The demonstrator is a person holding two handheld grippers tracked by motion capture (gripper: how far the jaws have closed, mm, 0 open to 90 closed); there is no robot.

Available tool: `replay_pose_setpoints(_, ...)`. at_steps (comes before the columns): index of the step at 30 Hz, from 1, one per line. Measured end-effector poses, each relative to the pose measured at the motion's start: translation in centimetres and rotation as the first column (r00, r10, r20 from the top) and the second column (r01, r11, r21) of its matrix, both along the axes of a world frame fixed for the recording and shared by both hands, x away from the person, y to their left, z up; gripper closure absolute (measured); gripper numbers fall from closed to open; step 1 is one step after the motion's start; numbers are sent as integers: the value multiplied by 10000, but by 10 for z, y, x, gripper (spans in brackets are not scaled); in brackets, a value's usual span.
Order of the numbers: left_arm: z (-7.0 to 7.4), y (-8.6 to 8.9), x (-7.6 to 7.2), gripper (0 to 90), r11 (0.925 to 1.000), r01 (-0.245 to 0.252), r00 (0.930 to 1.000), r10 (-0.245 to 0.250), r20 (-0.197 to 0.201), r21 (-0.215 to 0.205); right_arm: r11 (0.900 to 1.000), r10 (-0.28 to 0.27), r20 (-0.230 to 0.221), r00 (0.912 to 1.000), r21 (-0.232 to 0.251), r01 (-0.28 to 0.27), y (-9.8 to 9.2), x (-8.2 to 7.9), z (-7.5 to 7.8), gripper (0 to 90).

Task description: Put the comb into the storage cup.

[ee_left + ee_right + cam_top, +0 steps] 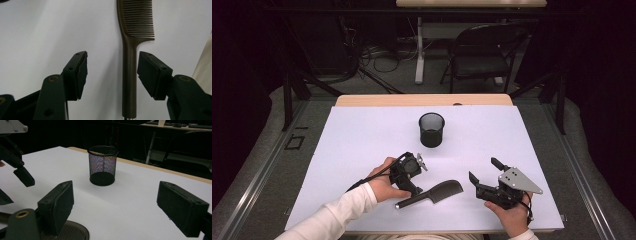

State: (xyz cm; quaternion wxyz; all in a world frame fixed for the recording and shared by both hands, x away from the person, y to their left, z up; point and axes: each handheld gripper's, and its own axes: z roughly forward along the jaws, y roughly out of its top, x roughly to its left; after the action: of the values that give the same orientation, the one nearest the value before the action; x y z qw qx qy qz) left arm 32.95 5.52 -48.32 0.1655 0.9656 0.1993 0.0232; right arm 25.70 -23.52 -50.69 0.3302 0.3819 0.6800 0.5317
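A dark comb (438, 191) lies flat on the white table top (362, 140) near its front edge. My left gripper (413, 191) points down over the comb's handle (129, 75). The handle stands between its two pads, close to the right pad (150, 72), with a wide gap to the left pad; the jaws are open. My right gripper (483, 169) rests to the right of the comb, jaws wide open and nothing between them (115, 192). It faces a black mesh cup (103, 166), which stands upright at the table's middle back (431, 130).
The left gripper's black fingers (23, 176) reach into the top left of the right gripper view. The table's wooden far edge (422, 100) lies behind the cup. A folding chair (482, 50) and cables stand on the floor beyond.
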Motion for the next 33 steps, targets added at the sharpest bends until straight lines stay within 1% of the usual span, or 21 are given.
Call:
replay_pose_setpoints(2,-1,-2,0,442,10000,-67,9999,67,-117,20,10000,6,-32,10000,-12,-6,0,0,0,142)
replay_pose_setpoints(3,-2,-3,0,443,9999,-27,10000,27,-43,98,10000,16,-43,10000,-15,-16,0,0,0,142)
replay_pose_setpoints(6,-4,-6,0,445,9997,103,9999,-102,-30,223,10000,29,-65,10000,-21,-29,0,0,0,142)
replay_pose_setpoints(10,-7,-9,0,469,9994,95,9998,-90,-153,322,10000,39,-75,10000,-6,-39,0,0,0,142)
replay_pose_setpoints(11,-9,-10,1,481,9991,104,9990,-86,-429,421,10000,50,-67,10000,17,-50,0,1,-1,143)
replay_pose_setpoints(12,-9,-10,1,485,9991,104,9990,-86,-429,421,10000,50,-67,10000,17,-50,0,1,-1,143)
replay_pose_setpoints(13,-11,-12,1,491,9987,-2,9981,32,-607,500,10000,61,-68,10000,23,-60,0,1,-1,143)
replay_pose_setpoints(15,-12,-13,1,494,9983,-5,9974,47,-719,588,10000,66,-80,9999,33,-66,0,1,-1,143)
replay_pose_setpoints(17,-13,-15,0,497,9983,-91,9968,136,-785,576,10000,67,-86,9999,11,-67,0,1,-1,143)
replay_pose_setpoints(19,-14,-16,0,502,9977,-70,9967,124,-798,675,10000,58,-113,9999,35,-58,0,1,-1,144)
replay_pose_setpoints(24,-16,-17,0,520,9974,-32,9968,88,-794,713,10000,59,-108,9999,26,-59,0,1,-1,144)
replay_pose_setpoints(25,-16,-17,0,531,9964,9,9964,63,-846,849,10000,52,-124,9999,20,-51,0,1,-1,144)
replay_pose_setpoints(28,-17,-17,0,536,9960,-47,9965,121,-826,896,10000,53,-117,9999,7,-53,0,1,-1,144)
replay_pose_setpoints(32,-18,-17,1,555,9945,-136,9939,248,-1073,1043,10000,58,-126,9999,5,-58,0,1,-1,144)
replay_pose_setpoints(33,-18,-17,1,558,9945,-136,9939,248,-1073,1043,10000,58,-126,9999,5,-58,0,1,-1,144)
